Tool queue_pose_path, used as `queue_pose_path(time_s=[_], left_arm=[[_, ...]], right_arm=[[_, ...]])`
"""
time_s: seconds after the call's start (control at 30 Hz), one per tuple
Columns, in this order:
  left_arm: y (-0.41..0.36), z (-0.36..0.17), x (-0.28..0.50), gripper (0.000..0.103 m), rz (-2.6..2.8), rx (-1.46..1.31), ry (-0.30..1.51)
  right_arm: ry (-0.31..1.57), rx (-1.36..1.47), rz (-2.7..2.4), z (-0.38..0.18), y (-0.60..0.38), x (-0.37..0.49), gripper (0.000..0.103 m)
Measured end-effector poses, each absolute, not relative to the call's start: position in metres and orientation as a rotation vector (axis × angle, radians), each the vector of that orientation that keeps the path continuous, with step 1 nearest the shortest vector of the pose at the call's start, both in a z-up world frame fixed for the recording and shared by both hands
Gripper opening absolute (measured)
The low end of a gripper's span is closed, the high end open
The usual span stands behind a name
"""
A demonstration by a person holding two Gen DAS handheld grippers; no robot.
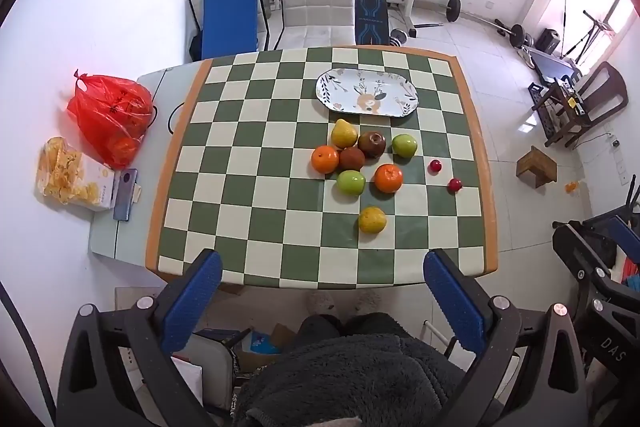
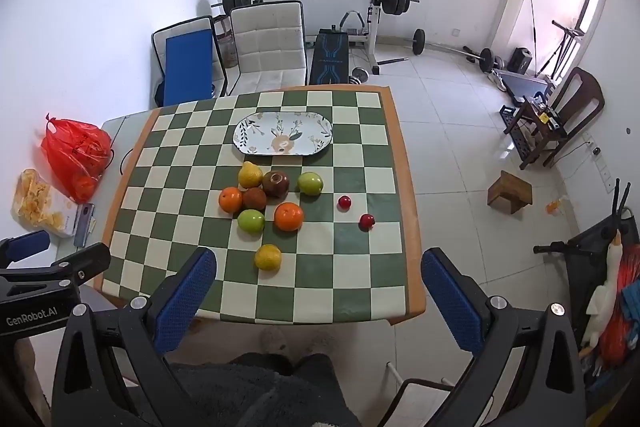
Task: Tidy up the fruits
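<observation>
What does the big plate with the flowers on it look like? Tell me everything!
The oval white plate with painted leaves and flowers looks like glazed ceramic. Dark leafy sprigs run along its rim, and a tan figure, perhaps a deer, sits in the middle. It lies flat on the green-and-cream checkered tablecloth, toward the far side, just beyond the pile of fruit. Nothing is on it, and no fruit touches it.

on the checkered table (image 1: 224, 163) lie two oranges (image 1: 325, 159) (image 1: 388, 178), two green apples (image 1: 351, 182) (image 1: 404, 145), two yellow pears (image 1: 344, 133) (image 1: 372, 220), two dark brown fruits (image 1: 371, 144) (image 1: 352, 159), two small red fruits (image 1: 435, 166) (image 1: 455, 185), and one oval plate (image 1: 367, 92).
</observation>
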State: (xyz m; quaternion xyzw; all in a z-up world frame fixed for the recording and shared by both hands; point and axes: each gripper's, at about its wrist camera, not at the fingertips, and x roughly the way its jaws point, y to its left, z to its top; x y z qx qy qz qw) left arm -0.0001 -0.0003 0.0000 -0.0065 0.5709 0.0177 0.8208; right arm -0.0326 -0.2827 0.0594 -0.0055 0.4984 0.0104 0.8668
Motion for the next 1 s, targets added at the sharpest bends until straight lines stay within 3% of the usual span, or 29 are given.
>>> queue_pose_path(time_s=[1.0], left_arm=[[0.003, 0.011, -0.002, 0.103, 0.037, -0.024, 1.203]], right_arm=[[1.045, -0.007, 0.019, 0.062, -0.281, -0.035, 0.103]])
